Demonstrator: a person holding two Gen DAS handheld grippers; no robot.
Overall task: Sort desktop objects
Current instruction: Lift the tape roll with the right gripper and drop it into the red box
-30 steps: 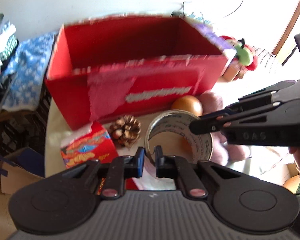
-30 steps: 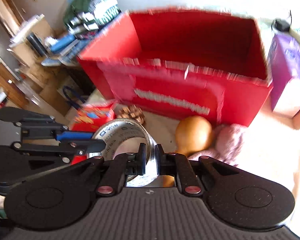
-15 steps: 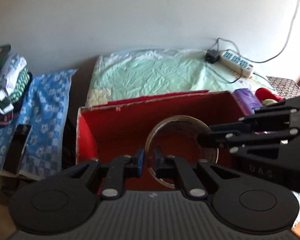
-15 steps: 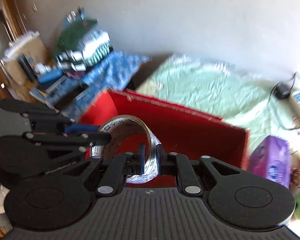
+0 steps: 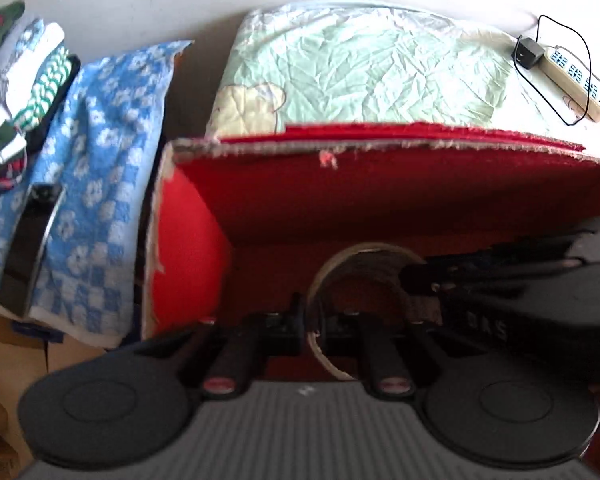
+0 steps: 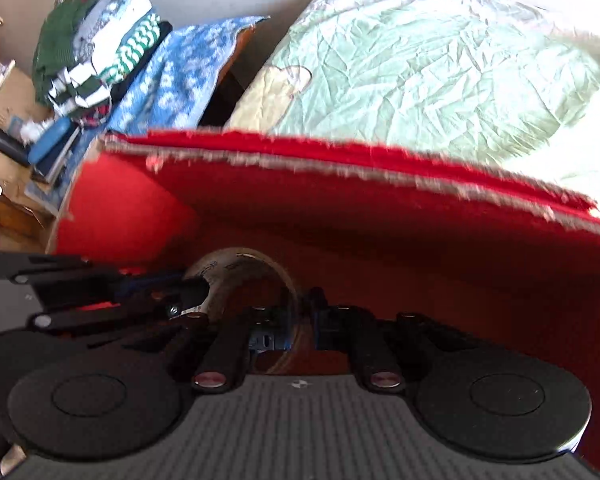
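Both grippers hold one roll of clear tape [image 5: 364, 256] inside the open red cardboard box [image 5: 380, 196]. My left gripper [image 5: 314, 326] is shut on the roll's near left wall. The right gripper's fingers [image 5: 424, 280] clamp the roll's right side. In the right wrist view my right gripper [image 6: 302, 320] is shut on the tape roll [image 6: 240, 260], low in the red box [image 6: 340, 216], and the left gripper's fingers [image 6: 172, 288] grip its left side.
Behind the box lies a pale green cloth [image 5: 372, 64] with a power strip [image 5: 572, 76] at the far right. A blue flowered towel [image 5: 100, 160] and stacked folded clothes [image 6: 96, 52] lie to the left.
Both grippers carried the tape roll up from the table, over the box's front wall and down into the box. The pinecone, orange and small carton have left view.
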